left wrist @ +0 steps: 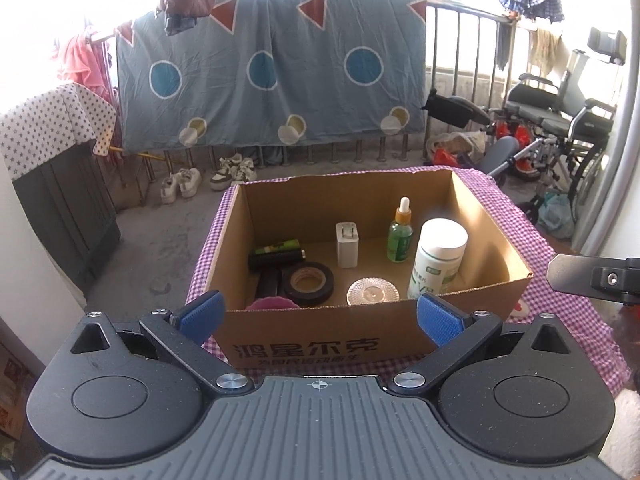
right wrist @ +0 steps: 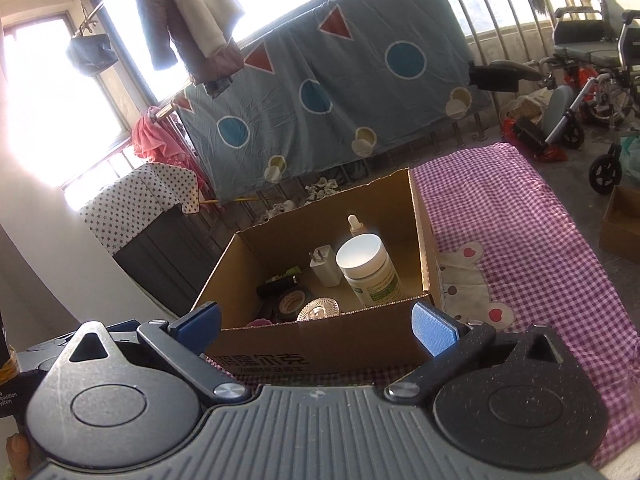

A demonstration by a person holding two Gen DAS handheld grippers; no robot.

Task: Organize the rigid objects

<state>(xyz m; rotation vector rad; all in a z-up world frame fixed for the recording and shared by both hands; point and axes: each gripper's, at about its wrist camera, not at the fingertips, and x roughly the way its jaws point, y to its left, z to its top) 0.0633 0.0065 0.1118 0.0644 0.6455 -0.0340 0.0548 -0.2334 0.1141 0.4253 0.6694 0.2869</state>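
Note:
A cardboard box (left wrist: pixel 304 340) stands on a purple checked cloth (left wrist: pixel 572 320). Inside it are a white pill bottle (left wrist: pixel 438 258), a green dropper bottle (left wrist: pixel 400 238), a white charger (left wrist: pixel 347 245), a black tape roll (left wrist: pixel 308 282), a glass dish (left wrist: pixel 373 292), dark batteries (left wrist: pixel 276 254) and a pink item (left wrist: pixel 269 304). My left gripper (left wrist: pixel 320 316) is open in front of the box's near wall, with nothing held. My right gripper (right wrist: pixel 316 326) is also open and empty, just before the same box (right wrist: pixel 320 344), with the white pill bottle (right wrist: pixel 370 270) beyond it.
A blue patterned sheet (left wrist: pixel 272 76) hangs on a railing behind. A wheelchair (left wrist: pixel 560 120) stands at the right, shoes (left wrist: pixel 208 180) on the floor, a covered cabinet (left wrist: pixel 56 184) at the left. Another cardboard box (right wrist: pixel 622 224) sits on the floor at the right.

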